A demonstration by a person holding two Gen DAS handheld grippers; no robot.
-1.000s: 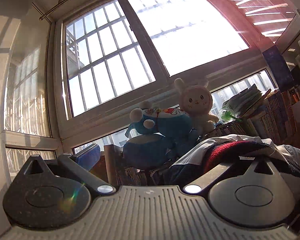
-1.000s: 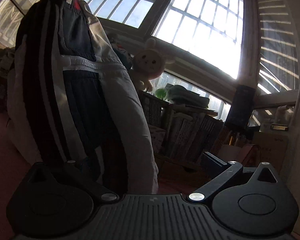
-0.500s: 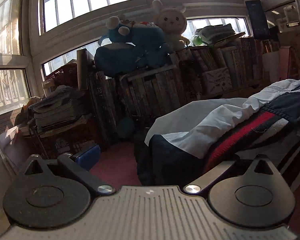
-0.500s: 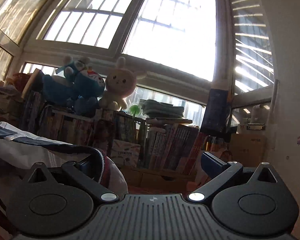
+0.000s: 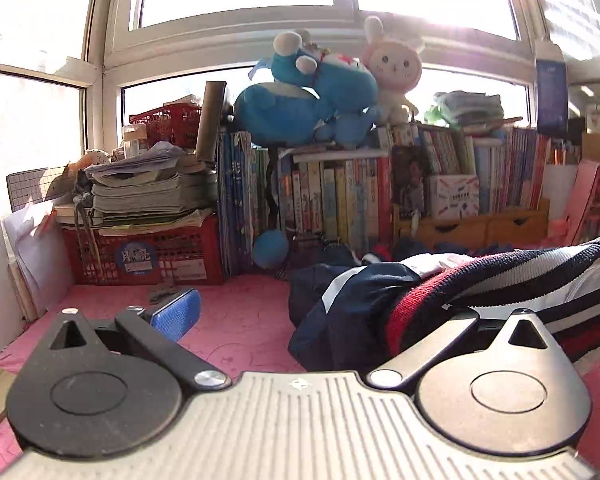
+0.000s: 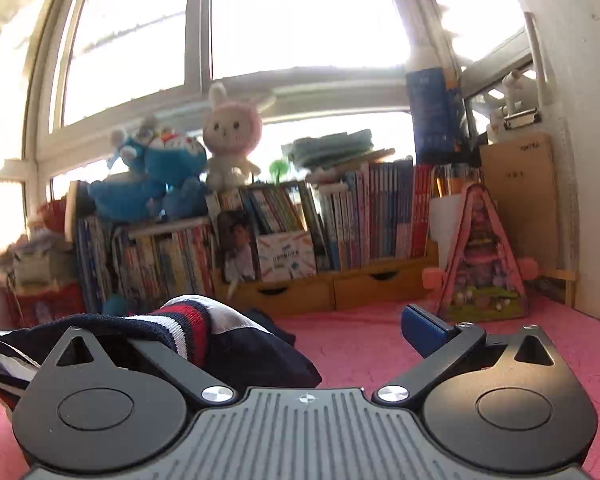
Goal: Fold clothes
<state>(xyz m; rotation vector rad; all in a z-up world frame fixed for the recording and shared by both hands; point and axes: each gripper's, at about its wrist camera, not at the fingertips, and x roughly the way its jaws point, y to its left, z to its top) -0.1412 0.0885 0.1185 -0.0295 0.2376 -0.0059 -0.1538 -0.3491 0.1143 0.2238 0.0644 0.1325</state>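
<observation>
My left tongs stand open over the pink surface — the blue pad on my left finger is bare, while the other finger is hidden under cloth, so I cannot tell whether it touches anything. The jacket, navy and white with a red, white and navy ribbed hem, lies crumpled on the surface and drapes across that right finger. Behind it a row of books lines the window, with a blue plush and a pink-hooded rabbit on top. My right tongs are open too — the jacket's ribbed hem covers the left finger, and the blue pad on the right one hangs free above the pink surface.
</observation>
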